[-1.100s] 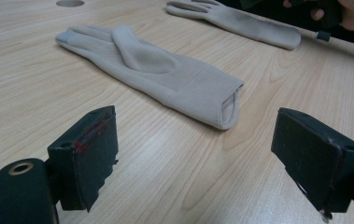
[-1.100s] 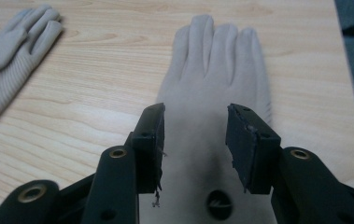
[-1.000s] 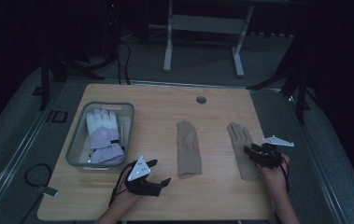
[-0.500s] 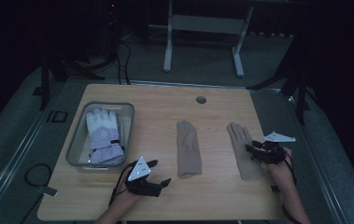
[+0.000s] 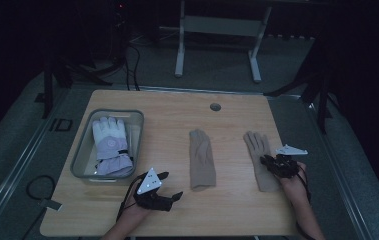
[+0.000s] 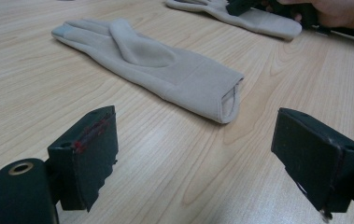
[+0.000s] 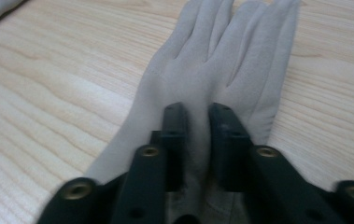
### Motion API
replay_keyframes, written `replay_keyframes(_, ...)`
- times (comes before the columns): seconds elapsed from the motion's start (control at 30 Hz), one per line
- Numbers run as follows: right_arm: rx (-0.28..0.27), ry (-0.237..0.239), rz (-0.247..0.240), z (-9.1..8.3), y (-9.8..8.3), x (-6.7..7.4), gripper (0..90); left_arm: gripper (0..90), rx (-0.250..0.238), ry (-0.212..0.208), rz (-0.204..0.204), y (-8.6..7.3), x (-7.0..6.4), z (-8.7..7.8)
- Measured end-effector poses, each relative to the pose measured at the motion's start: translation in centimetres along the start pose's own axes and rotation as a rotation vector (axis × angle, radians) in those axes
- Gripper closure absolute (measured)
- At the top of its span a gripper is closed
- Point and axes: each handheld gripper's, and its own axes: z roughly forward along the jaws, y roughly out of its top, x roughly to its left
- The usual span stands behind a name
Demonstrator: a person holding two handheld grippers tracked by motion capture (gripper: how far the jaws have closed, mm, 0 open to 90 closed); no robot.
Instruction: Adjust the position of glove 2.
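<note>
No legible text, labels or nos. anywhere.

A pale wooden counter [image 5: 237, 210] carries a clear bin [image 5: 82, 155] at its left; two beige gloves lie flat, one [image 5: 201, 160] mid-counter, the other [image 5: 260, 159] toward the right

Dim room, grey carpet floor [image 5: 22, 150]; pale wooden table [image 5: 167, 107], white metal stand [image 5: 217, 30] behind, perhaps a desk frame

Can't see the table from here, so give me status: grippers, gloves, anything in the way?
Right gripper just closed, pinching the right-hand beige glove. Left gripper open, empty, facing the middle glove. Nothing blocking.
</note>
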Motion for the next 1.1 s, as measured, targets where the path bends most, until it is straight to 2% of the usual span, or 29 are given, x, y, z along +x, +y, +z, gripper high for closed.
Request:
replay_keyframes(0.17, -0.002, -0.063, 0.092, -0.1, 0.2, 1.1, 82.4, 14.9, -0.003, 0.004, -0.002, 0.1, 0.1, -0.1)
replay_keyframes(0.23, 0.005, -0.084, 0.1, -0.3, 0.7, 1.8, 82.8, 14.9, -0.004, 0.003, -0.004, 0.1, 0.1, -0.1)
replay_keyframes(0.33, -0.003, -0.082, 0.129, -0.7, 1.4, 2.6, 83.0, 14.9, -0.002, 0.004, -0.001, 0.1, 0.1, -0.1)
replay_keyframes(0.5, -0.053, -0.096, 0.173, -1.8, 3.3, 4.2, 82.9, 14.9, -0.004, 0.007, -0.002, 0.2, 0.1, -0.2)
replay_keyframes(0.6, -0.085, -0.117, 0.17, -2.5, 4.4, 5.4, 82.9, 14.9, -0.009, 0.005, -0.001, 0.2, 0.0, -0.2)
replay_keyframes(0.8, -0.141, -0.118, 0.193, -3.1, 6.7, 7.1, 82.8, 14.9, -0.006, 0.005, 0.002, 0.2, 0.0, -0.2)
replay_keyframes(1.1, -0.172, -0.08, 0.18, -2.2, 9.3, 10.9, 82.7, 14.9, -0.01, 0.008, 0.001, 0.2, 0.1, -0.4)
